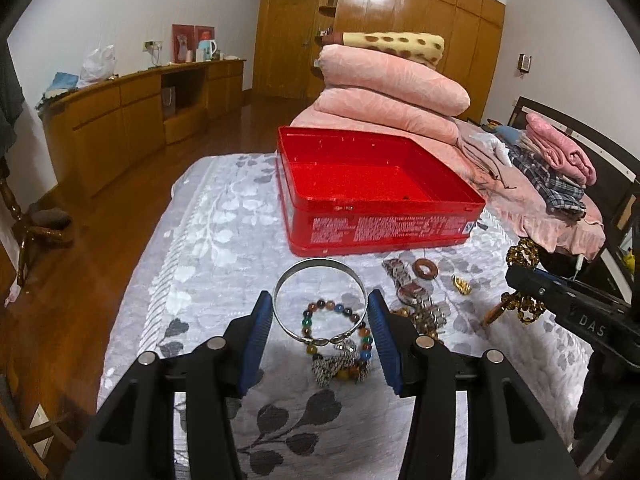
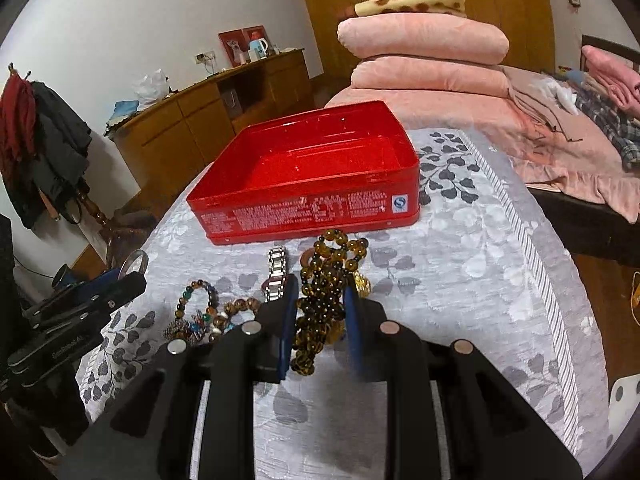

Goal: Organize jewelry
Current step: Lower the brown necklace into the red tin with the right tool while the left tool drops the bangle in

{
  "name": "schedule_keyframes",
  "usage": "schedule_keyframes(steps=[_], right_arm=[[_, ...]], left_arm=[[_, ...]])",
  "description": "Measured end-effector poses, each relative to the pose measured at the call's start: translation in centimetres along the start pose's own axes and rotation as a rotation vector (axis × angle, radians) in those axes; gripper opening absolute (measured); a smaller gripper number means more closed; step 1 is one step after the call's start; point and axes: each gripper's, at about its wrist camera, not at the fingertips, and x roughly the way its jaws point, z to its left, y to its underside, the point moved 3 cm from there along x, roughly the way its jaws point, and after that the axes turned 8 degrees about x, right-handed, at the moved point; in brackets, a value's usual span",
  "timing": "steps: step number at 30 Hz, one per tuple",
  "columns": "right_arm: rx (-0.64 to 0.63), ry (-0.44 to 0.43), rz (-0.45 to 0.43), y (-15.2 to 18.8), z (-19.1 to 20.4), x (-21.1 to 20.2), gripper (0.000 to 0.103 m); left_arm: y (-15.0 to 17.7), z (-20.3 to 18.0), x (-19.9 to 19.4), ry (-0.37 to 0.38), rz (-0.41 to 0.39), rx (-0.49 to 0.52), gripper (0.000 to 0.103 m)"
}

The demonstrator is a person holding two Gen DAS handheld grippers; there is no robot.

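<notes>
My left gripper [image 1: 320, 312] grips silver bangle [image 1: 319, 300], right gripper [image 2: 320, 320] clamps amber beads [image 2: 324, 288], w/ both lifted for red tin [image 1: 380, 184].

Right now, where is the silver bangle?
The silver bangle is held between the left gripper fingers, lifted above the multicoloured bead bracelet, just in front of the red tin.

The tin [image 1: 380, 188] sits on the surface [image 1: 208, 240], with the jewelry spread before it. The bangle [image 1: 319, 300] stands between the left gripper [image 1: 320, 316] pads, above the multi-bead bracelet [image 1: 338, 332]. Right of these lie the watch [image 1: 404, 284] and the ring [image 1: 426, 269]. The bead necklace [image 2: 324, 292] hangs between the right gripper [image 2: 320, 320] pads, right of the watch. Folded quilts [image 1: 392, 92] are stacked on the bed [image 1: 560, 224] behind the tin.
</notes>
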Motion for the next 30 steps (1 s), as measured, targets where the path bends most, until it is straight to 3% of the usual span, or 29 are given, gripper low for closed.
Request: schedule_keyframes(steps=[18,30], right_arm=[[-0.024,-0.024,-0.069,-6.3,1.2,1.1,0.021],[0.010,-0.031,-0.080,-11.0,0.9,4.4,0.021]], left_arm=[[-6.5,-0.2,2.1,-0.017,-0.073,0.001,0.049],[-11.2,-0.4,6.9,-0.044,-0.052,0.003,0.049]])
